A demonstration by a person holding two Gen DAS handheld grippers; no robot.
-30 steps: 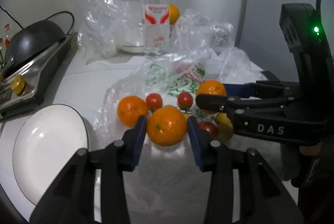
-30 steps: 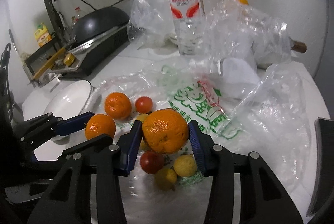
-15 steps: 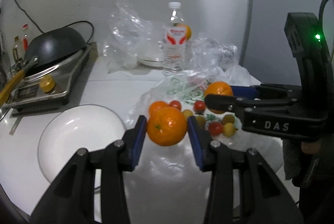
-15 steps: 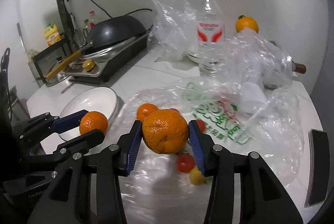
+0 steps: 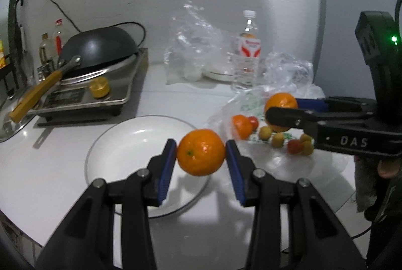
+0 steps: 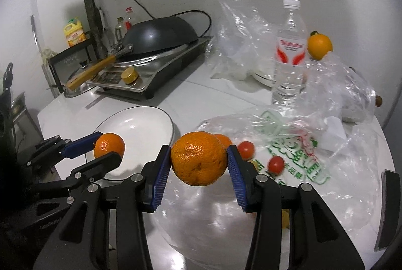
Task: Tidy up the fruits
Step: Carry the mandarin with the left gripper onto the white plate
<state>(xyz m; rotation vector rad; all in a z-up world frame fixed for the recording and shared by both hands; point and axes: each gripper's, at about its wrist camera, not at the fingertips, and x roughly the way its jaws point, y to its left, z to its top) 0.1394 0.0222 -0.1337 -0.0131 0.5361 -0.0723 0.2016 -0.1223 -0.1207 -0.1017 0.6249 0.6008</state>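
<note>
My left gripper (image 5: 200, 152) is shut on an orange (image 5: 201, 151) and holds it above the right edge of the white plate (image 5: 125, 144). My right gripper (image 6: 199, 160) is shut on a second orange (image 6: 199, 162), raised above the plastic bag (image 6: 289, 156). The right gripper also shows in the left wrist view (image 5: 284, 110) with its orange (image 5: 281, 100). The left gripper shows in the right wrist view (image 6: 105, 148) over the plate (image 6: 140, 129). A third orange (image 5: 241, 126), red tomatoes (image 5: 294, 146) and small yellow fruits (image 5: 265, 133) lie on the bag.
A stove with a black wok (image 5: 98, 48) and a gold knob (image 5: 99, 90) stands at the back left. A water bottle (image 6: 289, 51), crumpled clear bags (image 5: 191, 51) and another orange (image 6: 319, 43) stand at the back. The counter's front edge is near.
Both grippers lifted their oranges up off the bag and pulled back. My left gripper moved left, so its orange now hangs over the plate's right edge.
</note>
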